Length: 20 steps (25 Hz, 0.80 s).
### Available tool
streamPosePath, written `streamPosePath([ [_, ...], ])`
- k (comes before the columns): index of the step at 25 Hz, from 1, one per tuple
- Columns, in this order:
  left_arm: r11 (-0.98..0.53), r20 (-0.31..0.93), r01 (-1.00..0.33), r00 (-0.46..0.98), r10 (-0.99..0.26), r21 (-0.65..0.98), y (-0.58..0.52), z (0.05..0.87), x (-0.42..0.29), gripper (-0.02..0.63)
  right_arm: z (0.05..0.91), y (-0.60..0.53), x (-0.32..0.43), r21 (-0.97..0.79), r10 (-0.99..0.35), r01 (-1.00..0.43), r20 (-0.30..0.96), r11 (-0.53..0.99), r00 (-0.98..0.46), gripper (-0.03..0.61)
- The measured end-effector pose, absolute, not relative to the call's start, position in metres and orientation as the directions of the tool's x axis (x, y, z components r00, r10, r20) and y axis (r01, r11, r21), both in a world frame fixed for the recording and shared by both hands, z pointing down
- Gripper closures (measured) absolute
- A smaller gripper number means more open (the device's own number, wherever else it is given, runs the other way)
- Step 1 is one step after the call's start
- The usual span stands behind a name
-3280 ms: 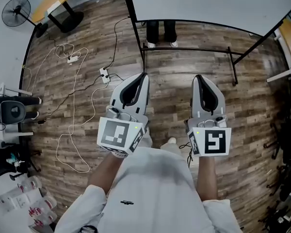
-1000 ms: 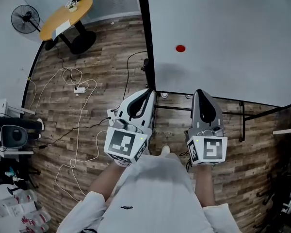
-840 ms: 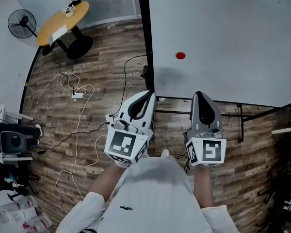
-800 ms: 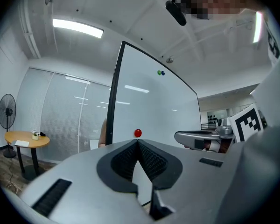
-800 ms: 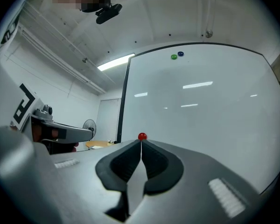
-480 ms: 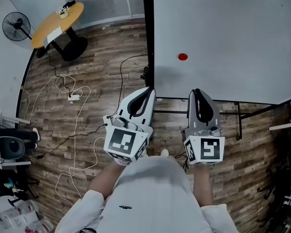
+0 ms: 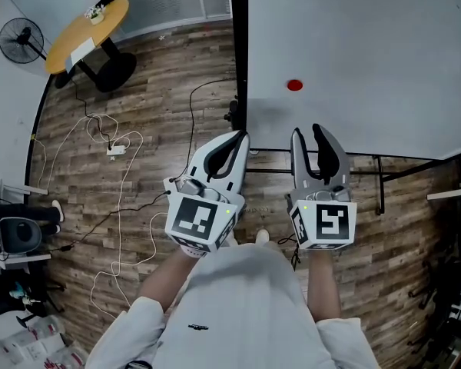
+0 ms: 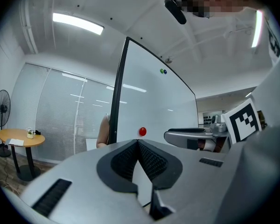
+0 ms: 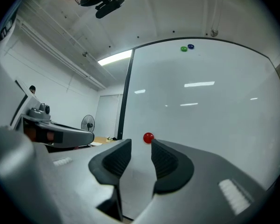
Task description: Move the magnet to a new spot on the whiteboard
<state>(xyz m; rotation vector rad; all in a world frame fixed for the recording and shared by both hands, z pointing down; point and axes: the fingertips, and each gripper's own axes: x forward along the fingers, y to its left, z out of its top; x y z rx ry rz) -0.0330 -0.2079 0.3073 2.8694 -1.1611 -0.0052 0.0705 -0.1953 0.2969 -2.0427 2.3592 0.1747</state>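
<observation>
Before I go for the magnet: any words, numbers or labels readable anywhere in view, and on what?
No readable text in any view.
Whiteboard: blank, no writing.
Left marker cube, right marker cube: square black-and-white codes, no letters.
Shirt: a small dark mark, too small to read.
Paper on the round table: too small to read.

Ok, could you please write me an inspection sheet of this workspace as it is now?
Surface: whiteboard, upright, mostly bare.
Job's things: red magnet on the board, toward its lower left, untouched.
Clutter: green magnet and blue magnet near the board's top.
Grippers: left hand-held gripper shut, empty; right hand-held gripper open, jaws have just been opening, nothing between them, short of the red magnet.
Cables: loose cables and power strip on the wooden floor.
Surroundings: round table, fan.
</observation>
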Motion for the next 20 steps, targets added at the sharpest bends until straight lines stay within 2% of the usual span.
streamPosePath([
  [20,-0.732,0.027,-0.679,0.734,-0.679,0.055,-0.235,0.315,-0.037,0.607,0.300,-0.256,0.068,0.082,-0.994,-0.992,-0.051,0.097,-0.101,0.422],
])
